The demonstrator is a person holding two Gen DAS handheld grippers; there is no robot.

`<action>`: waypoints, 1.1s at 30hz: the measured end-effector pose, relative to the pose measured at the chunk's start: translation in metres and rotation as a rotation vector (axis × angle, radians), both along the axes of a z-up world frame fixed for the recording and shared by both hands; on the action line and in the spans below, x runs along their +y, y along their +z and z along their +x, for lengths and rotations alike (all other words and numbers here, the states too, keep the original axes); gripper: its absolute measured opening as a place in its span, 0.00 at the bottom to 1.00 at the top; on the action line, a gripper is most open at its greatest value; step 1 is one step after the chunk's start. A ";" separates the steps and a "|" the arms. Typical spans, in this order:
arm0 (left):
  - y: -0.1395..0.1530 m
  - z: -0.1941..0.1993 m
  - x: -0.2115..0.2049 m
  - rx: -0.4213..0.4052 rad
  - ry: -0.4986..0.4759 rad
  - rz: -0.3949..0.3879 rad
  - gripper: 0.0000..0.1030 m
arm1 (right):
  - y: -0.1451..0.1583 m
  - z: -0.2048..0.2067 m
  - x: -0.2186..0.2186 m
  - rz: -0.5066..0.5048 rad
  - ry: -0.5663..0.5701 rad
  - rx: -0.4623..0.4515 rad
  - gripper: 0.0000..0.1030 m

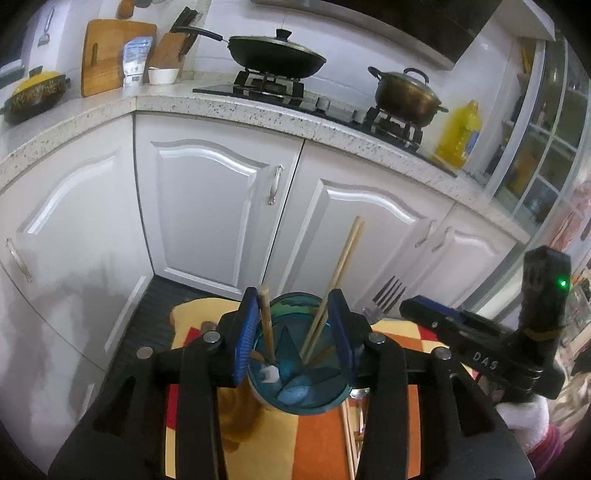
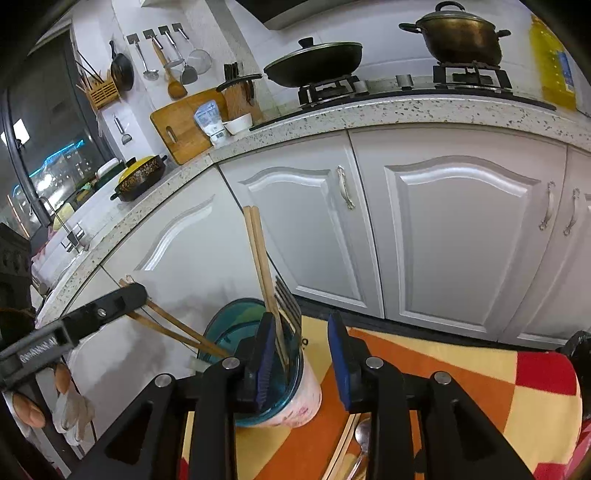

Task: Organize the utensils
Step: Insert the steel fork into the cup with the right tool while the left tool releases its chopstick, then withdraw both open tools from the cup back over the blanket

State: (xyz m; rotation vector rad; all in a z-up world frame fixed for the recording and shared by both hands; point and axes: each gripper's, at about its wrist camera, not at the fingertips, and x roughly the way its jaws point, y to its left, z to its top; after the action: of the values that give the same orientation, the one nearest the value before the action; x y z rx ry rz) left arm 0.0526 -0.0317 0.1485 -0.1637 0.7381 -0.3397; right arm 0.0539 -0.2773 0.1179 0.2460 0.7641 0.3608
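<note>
Down low, a teal-rimmed utensil cup (image 2: pixel 275 384) stands on a checked orange, yellow and red cloth (image 2: pixel 424 365), already holding a dark pair of chopsticks (image 2: pixel 177 325), a pale pair of chopsticks (image 2: pixel 260 266) and a fork (image 2: pixel 286 299).

From the right wrist view, the left gripper (image 2: pixel 136 291) comes in from the left beside the dark pair, its jaws parted around the cup in its own view, the pads not pressing on it. The right gripper (image 2: pixel 306 362) hangs over the cup's right edge with a narrow gap between the pads (nothing is pinched there), the fork handle just beside its left pad. A spoon (image 2: pixel 364 439) and more chopsticks (image 2: pixel 341 446) lie on the cloth under it.

Behind, white cabinet doors (image 2: pixel 461 236) curve under a speckled countertop (image 2: pixel 369 114). On it, left to right: a yellow-lidded casserole (image 2: pixel 142 173), a cutting board (image 2: pixel 181 129), a lidded wok (image 2: pixel 314 64) and a bronze pot (image 2: pixel 461 35) on the gas hob, then a yellow oil bottle (image 2: pixel 552 62).
</note>
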 end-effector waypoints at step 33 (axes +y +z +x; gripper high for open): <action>0.019 -0.097 -0.017 -0.144 0.047 0.112 0.51 | 0.002 -0.107 -0.029 -0.056 -0.096 -0.001 0.37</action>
State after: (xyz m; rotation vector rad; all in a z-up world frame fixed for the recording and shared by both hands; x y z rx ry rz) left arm -0.0445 -0.0489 0.1670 -0.0498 0.6079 -0.2622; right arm -0.0531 -0.3065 0.1199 0.2289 0.7575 0.2484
